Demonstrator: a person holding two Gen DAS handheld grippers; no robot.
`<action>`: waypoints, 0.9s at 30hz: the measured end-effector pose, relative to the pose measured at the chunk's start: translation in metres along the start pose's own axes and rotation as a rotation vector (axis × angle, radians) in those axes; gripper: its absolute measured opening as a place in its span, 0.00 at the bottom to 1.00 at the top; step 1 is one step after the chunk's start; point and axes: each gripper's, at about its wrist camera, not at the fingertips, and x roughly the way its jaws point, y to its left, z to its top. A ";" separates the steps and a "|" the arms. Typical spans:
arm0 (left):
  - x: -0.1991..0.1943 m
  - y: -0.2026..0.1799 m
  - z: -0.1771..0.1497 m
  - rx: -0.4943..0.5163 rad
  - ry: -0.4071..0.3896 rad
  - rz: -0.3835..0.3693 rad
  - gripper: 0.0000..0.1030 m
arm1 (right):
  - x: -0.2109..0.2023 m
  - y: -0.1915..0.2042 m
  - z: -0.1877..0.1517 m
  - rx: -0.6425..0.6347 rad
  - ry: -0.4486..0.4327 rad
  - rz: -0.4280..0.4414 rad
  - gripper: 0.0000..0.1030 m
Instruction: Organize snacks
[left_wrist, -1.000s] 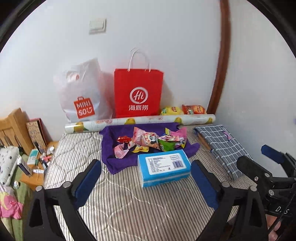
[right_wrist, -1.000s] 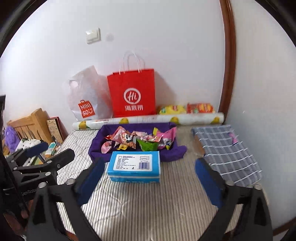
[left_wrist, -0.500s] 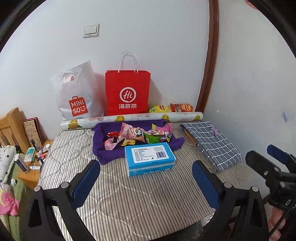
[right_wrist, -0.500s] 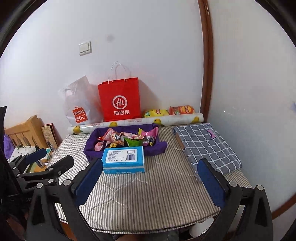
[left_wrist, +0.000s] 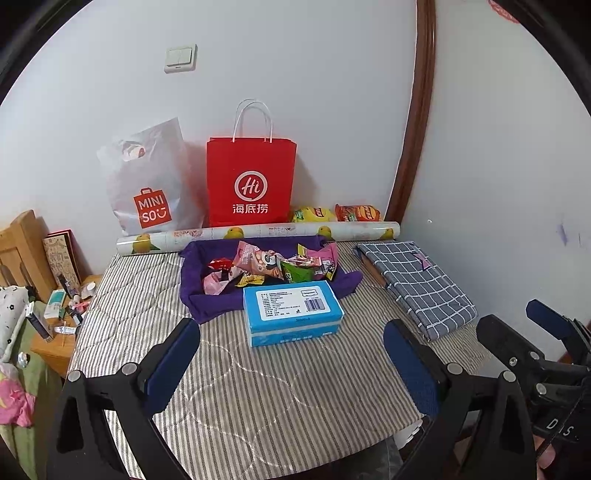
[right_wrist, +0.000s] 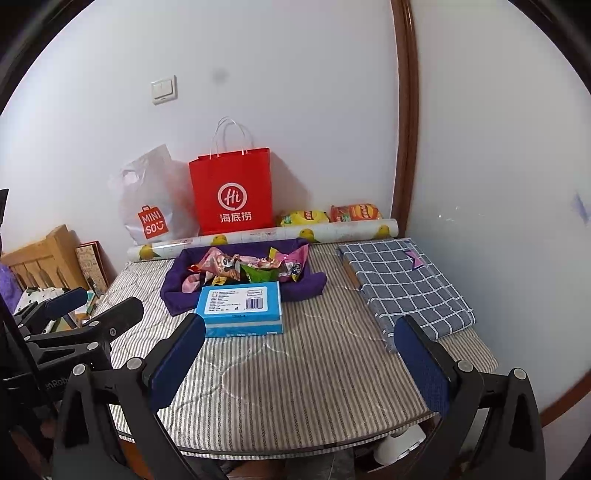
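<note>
Both black blue-padded grippers, left (left_wrist: 291, 363) and right (right_wrist: 301, 363), are held spread apart and empty, with the blue rectangular cardboard box (left_wrist: 292, 312) and purple cloth tray of snack packets (left_wrist: 271, 267) seen just ahead.

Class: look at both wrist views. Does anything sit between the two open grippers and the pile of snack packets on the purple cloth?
Yes. The blue box lies on the striped table cover, directly in front of the snack packets on the purple cloth. Both the left gripper and right gripper would have to reach over or around it.

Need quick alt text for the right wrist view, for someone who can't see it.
Open right gripper hangs over a striped table; ahead, a blue box sits before a purple cloth heaped with snack packets.
</note>
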 end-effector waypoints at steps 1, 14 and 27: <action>-0.001 0.000 0.000 0.001 -0.003 0.000 0.98 | 0.000 0.000 0.000 0.002 0.000 -0.002 0.98; -0.006 -0.001 0.000 0.000 -0.004 -0.001 0.98 | -0.006 -0.001 -0.002 0.014 -0.009 -0.010 0.98; -0.009 0.000 -0.001 0.000 -0.007 -0.007 0.98 | -0.005 0.000 -0.003 0.020 -0.004 -0.020 0.98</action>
